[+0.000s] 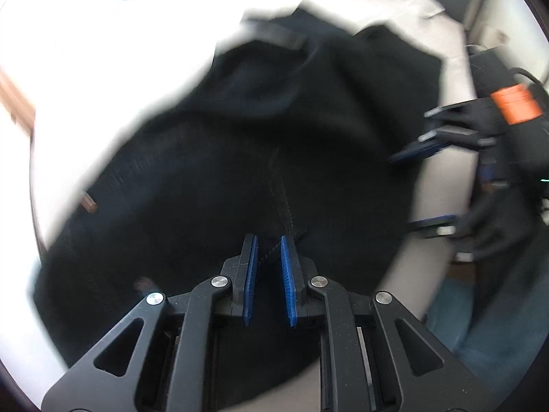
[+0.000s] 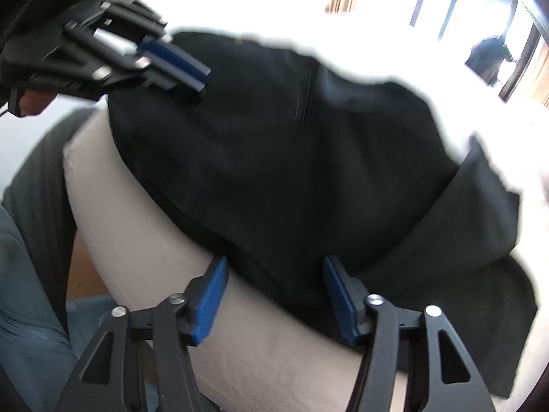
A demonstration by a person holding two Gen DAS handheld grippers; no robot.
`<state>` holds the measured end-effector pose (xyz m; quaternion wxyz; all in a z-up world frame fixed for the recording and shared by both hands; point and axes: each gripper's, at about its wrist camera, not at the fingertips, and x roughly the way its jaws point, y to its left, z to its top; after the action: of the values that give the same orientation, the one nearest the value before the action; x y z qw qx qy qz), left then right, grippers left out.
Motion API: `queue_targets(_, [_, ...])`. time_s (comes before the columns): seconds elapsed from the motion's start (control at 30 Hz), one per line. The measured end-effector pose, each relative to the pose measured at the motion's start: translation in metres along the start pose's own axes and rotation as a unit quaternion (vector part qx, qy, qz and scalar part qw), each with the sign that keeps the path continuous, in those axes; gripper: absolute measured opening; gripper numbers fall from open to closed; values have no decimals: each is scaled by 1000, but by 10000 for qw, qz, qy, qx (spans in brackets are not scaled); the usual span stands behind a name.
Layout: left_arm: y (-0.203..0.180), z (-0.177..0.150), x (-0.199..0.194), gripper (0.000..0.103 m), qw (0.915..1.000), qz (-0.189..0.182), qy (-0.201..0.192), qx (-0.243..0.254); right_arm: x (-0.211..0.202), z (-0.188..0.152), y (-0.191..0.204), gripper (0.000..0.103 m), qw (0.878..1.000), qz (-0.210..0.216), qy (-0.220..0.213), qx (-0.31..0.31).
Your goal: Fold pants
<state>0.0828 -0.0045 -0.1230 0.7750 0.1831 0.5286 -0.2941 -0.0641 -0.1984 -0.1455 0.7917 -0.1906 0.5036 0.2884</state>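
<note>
**Black pants pinched at the seam, right side let go**

Blue pads of my left gripper (image 1: 268,240) sit nearly together, pinching a stitched seam fold of the black pants (image 1: 240,137). Those pants lie spread in a dark heap over a pale cushioned surface (image 2: 137,240), likely a bed. My right gripper (image 2: 274,267) stands spread wide at the near hem, with cloth between the pads but not squeezed.
</note>
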Motion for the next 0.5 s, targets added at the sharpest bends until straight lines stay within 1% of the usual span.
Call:
queue_targets(0.03, [1,-1,6,13,10000,-38,37,-54,-2,-2,-2,64,9999,26,-118,114])
queue_targets(0.1, [0,3,-1,13,10000,-81,13,-41,-8,0,-6,64,9995,100,-122,286])
queue_targets(0.17, [-2,11,-17,14,9998,-47,-175,29,-21,2,-14,64,9980,248,-277,507])
queue_targets(0.23, [-5,24,-35,14,9990,-61,-429,52,-37,4,-28,64,9949,390,-538,763])
queue_targets(0.3, [-5,42,-43,14,9975,-155,-682,-85,-55,11,-59,64,9885,330,-823,1228])
queue_targets(0.33, [-5,50,-42,14,9970,-242,-723,-151,-62,15,-75,64,9843,309,-935,1465])
queue_targets(0.37, [-5,59,-38,14,9966,-299,-738,-209,-70,21,-98,66,9773,250,-1072,1809])
queue_targets(0.43, [-5,70,-19,14,9970,-297,-645,-306,-78,33,-136,68,9675,67,-1143,2254])
queue_targets(0.47, [-5,68,-6,14,9974,-318,-521,-375,-79,44,-160,68,9642,-128,-1121,2401])
queue_targets(0.5, [-2,69,10,14,9976,-320,-365,-499,-81,52,-173,68,9624,-288,-1125,2454])
